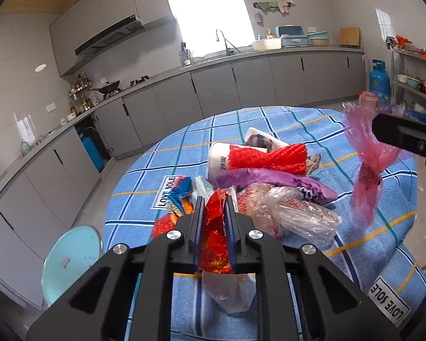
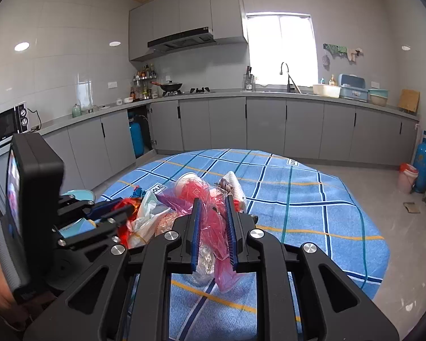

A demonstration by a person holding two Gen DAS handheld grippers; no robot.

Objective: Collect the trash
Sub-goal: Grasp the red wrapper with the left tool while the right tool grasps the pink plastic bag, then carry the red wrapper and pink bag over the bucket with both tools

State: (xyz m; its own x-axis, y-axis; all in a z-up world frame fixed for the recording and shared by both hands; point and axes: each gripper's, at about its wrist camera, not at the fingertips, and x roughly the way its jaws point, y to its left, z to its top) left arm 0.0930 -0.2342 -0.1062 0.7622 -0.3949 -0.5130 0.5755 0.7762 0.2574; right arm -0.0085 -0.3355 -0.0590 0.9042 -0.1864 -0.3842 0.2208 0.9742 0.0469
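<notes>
The left hand-held gripper is matt black plastic with shiny metal screws and ribbed blue pads; it pinches a glossy, crinkled red foil wrapper. The right hand-held gripper clamps a thin, translucent pink plastic bag. The table wears a nubby blue checked cloth. The cabinets look smooth and matt grey.

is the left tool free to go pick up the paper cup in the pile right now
Probably not yet. The left tool is shut on a red foil wrapper, so it has no free grip. The paper cup lies ahead in the pile, half covered by red shredded plastic and a purple bag.
</notes>
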